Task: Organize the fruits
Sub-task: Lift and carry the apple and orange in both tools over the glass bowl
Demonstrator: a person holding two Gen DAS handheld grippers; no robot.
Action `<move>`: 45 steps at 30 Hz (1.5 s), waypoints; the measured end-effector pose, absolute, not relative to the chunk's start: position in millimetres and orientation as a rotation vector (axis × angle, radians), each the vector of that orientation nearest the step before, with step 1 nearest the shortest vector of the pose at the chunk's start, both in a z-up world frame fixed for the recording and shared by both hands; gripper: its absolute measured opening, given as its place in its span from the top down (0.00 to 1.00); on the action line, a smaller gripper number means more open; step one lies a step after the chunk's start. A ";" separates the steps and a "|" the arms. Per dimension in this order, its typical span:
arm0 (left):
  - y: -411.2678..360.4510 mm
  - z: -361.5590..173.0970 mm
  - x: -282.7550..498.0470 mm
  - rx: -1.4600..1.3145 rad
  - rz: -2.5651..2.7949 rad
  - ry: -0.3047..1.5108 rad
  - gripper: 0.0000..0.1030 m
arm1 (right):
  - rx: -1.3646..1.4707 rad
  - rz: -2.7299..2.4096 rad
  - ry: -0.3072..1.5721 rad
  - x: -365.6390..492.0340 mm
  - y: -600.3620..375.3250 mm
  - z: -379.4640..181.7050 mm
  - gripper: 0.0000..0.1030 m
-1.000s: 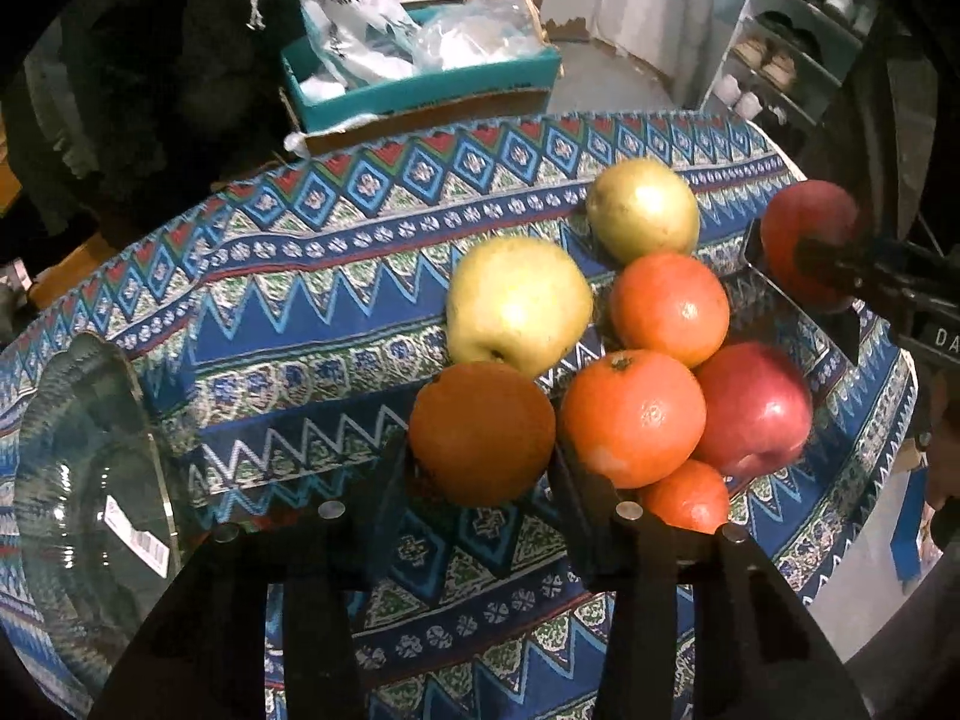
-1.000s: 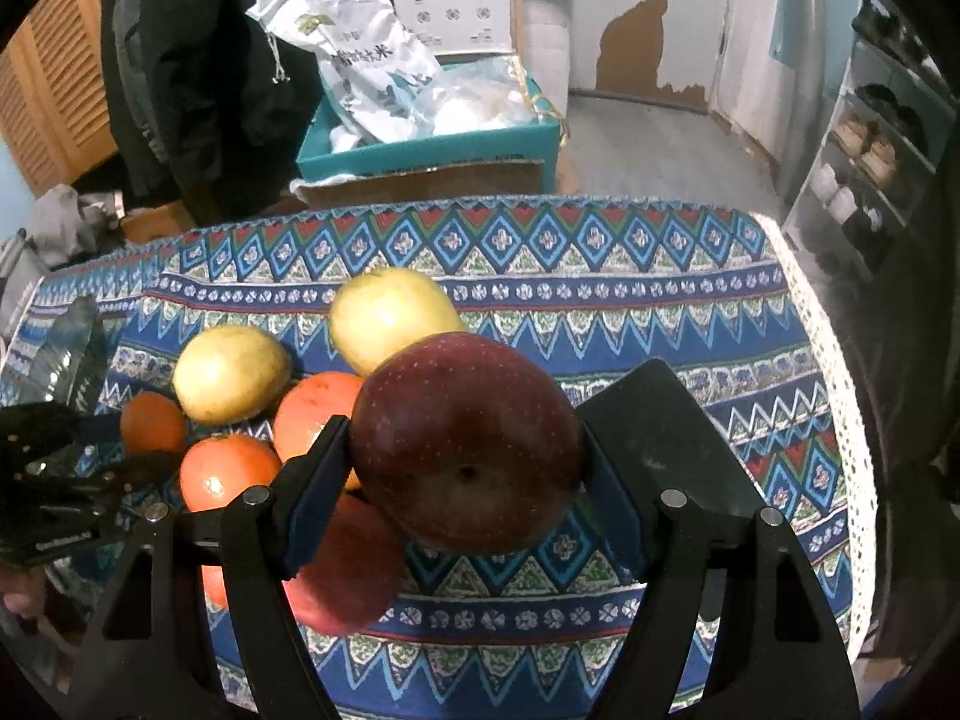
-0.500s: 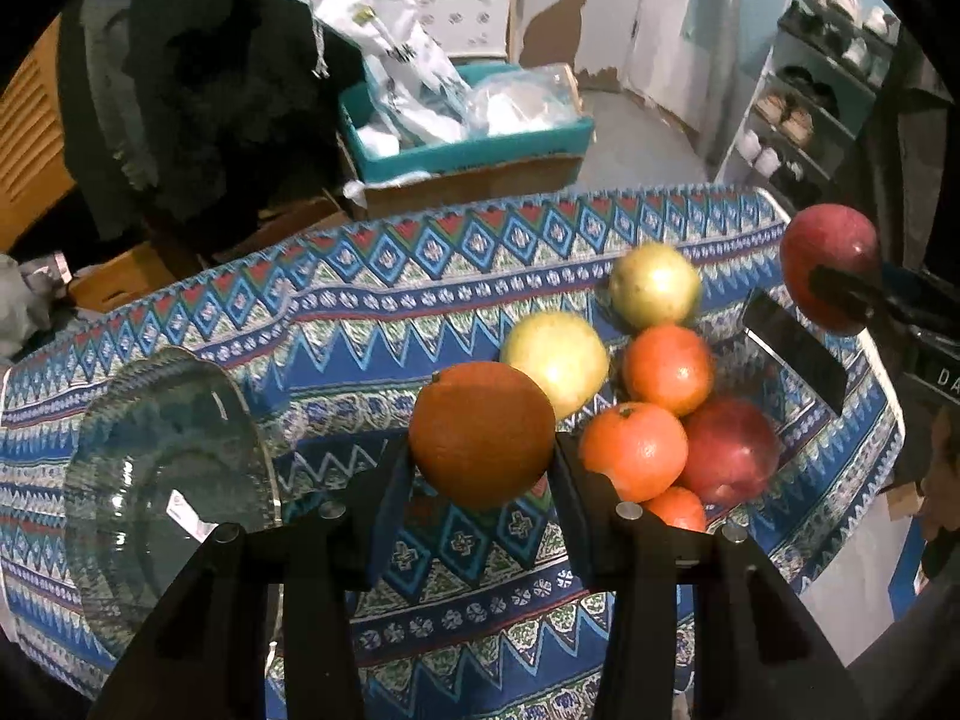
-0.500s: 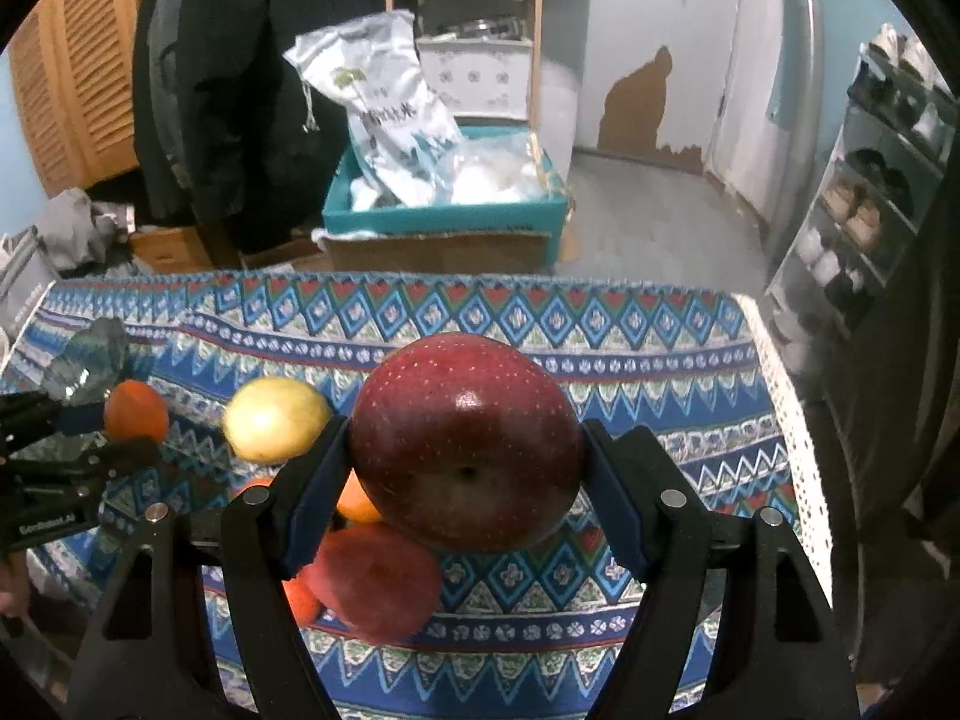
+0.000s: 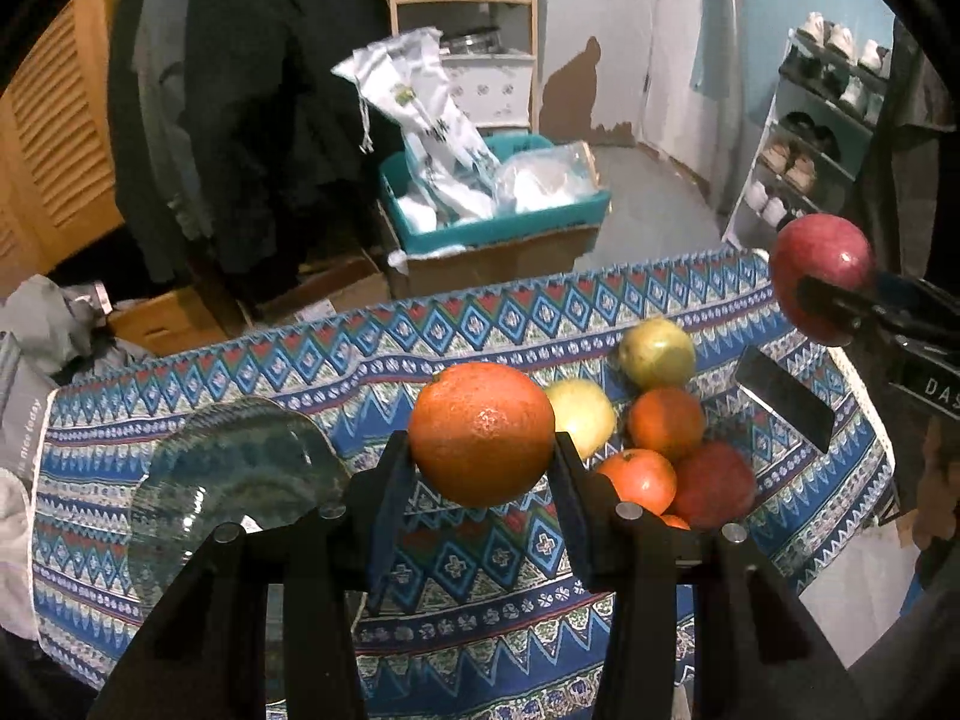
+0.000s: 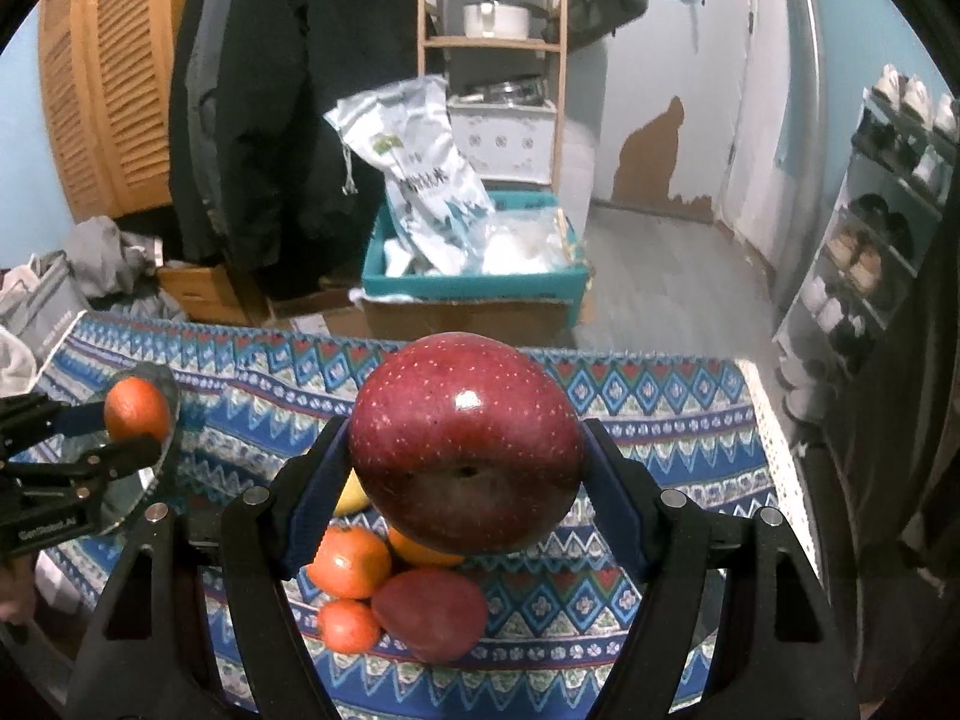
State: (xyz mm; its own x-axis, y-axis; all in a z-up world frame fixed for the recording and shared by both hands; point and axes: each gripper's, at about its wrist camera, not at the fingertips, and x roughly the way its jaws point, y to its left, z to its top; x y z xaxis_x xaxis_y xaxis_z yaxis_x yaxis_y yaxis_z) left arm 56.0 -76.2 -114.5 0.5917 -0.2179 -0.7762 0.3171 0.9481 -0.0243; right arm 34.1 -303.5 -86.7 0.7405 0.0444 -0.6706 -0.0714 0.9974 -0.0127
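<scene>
Both grippers have risen off the patterned tablecloth (image 5: 252, 372) since a second ago, leaving the fruit pile (image 5: 660, 456) below. Carry each fruit level and unhurried towards the glass bowl (image 5: 180, 480). The left gripper (image 5: 480, 474) pinches the orange (image 5: 480, 432); the right gripper (image 6: 465, 480) clamps the red apple (image 6: 465, 438), jaws wider.

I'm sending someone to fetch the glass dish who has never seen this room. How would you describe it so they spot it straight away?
Find the table under the blue zigzag-patterned cloth. The fruit pile sits toward one end; the glass dish lies alone toward the other. It is the only clear, see-through thing on the cloth, with a ribbed rim.
</scene>
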 end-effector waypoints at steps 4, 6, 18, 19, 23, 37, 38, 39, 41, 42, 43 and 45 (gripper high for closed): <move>-66.1 -98.9 49.7 0.115 -0.298 0.845 0.55 | -0.046 0.072 0.701 31.0 -294.1 -73.6 0.27; -61.3 -91.6 46.8 0.117 -0.294 0.827 0.55 | -0.053 0.077 0.684 29.4 -289.3 -66.5 0.27; -27.5 -62.4 35.2 0.063 -0.263 0.773 0.55 | -0.069 0.122 0.626 21.8 -257.0 -36.7 0.27; -24.4 -61.0 34.2 0.062 -0.257 0.767 0.55 | -0.070 0.125 0.624 21.6 -254.4 -35.9 0.27; -11.9 -57.4 31.6 0.055 -0.234 0.754 0.55 | -0.078 0.147 0.619 24.0 -238.8 -31.9 0.27; 42.3 -61.8 32.6 -0.005 -0.147 0.761 0.55 | -0.098 0.244 0.638 41.0 -176.8 -32.9 0.27; 46.7 -63.1 33.0 -0.008 -0.140 0.764 0.55 | -0.096 0.251 0.641 42.6 -172.0 -34.1 0.27; 50.2 -64.2 33.6 -0.010 -0.134 0.767 0.55 | -0.096 0.262 0.646 45.1 -165.9 -35.6 0.27; 56.6 -67.0 34.7 -0.013 -0.119 0.772 0.55 | -0.098 0.277 0.653 47.9 -155.2 -38.3 0.27; 60.7 -68.8 35.4 -0.016 -0.111 0.776 0.55 | -0.101 0.284 0.655 49.2 -150.3 -39.7 0.27; 65.1 -70.7 35.7 -0.019 -0.102 0.779 0.55 | -0.104 0.293 0.660 51.5 -144.0 -41.7 0.27; 72.0 -74.4 37.5 -0.021 -0.086 0.785 0.55 | -0.109 0.307 0.669 55.5 -133.2 -45.6 0.27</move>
